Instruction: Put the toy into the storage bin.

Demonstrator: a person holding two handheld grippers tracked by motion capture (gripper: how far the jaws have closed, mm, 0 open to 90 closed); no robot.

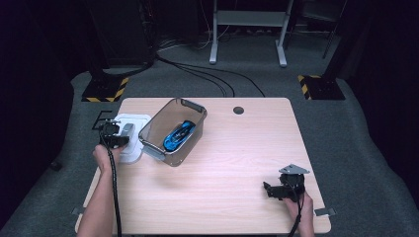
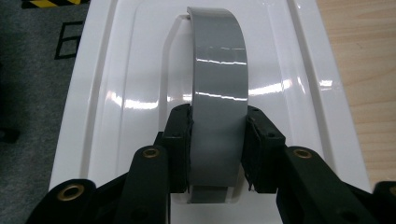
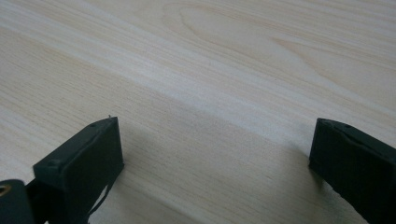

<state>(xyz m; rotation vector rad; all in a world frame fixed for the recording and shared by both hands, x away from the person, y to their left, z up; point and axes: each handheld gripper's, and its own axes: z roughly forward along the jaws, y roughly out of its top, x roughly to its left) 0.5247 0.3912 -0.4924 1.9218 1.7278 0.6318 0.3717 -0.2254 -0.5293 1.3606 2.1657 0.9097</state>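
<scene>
At the table's left edge lies a white box lid (image 1: 134, 120) with a grey arched handle (image 1: 127, 130) on top. My left gripper (image 1: 122, 135) is shut on that handle; in the left gripper view both black pads (image 2: 181, 140) press the sides of the grey handle (image 2: 219, 79) above the white lid (image 2: 121, 84). Right of the lid stands a clear grey bin (image 1: 191, 106) holding a blue toy car (image 1: 179, 135). Near the front right of the table my right gripper (image 1: 267, 189) is open, with bare wood between its jaws (image 3: 215, 149).
The light wood table (image 1: 237, 153) has a round cable hole (image 1: 238, 110) at the back. The lid sits close to the left edge, above grey carpet (image 2: 32, 93). Black stands with yellow-striped feet (image 1: 104, 90) and cables lie on the floor behind.
</scene>
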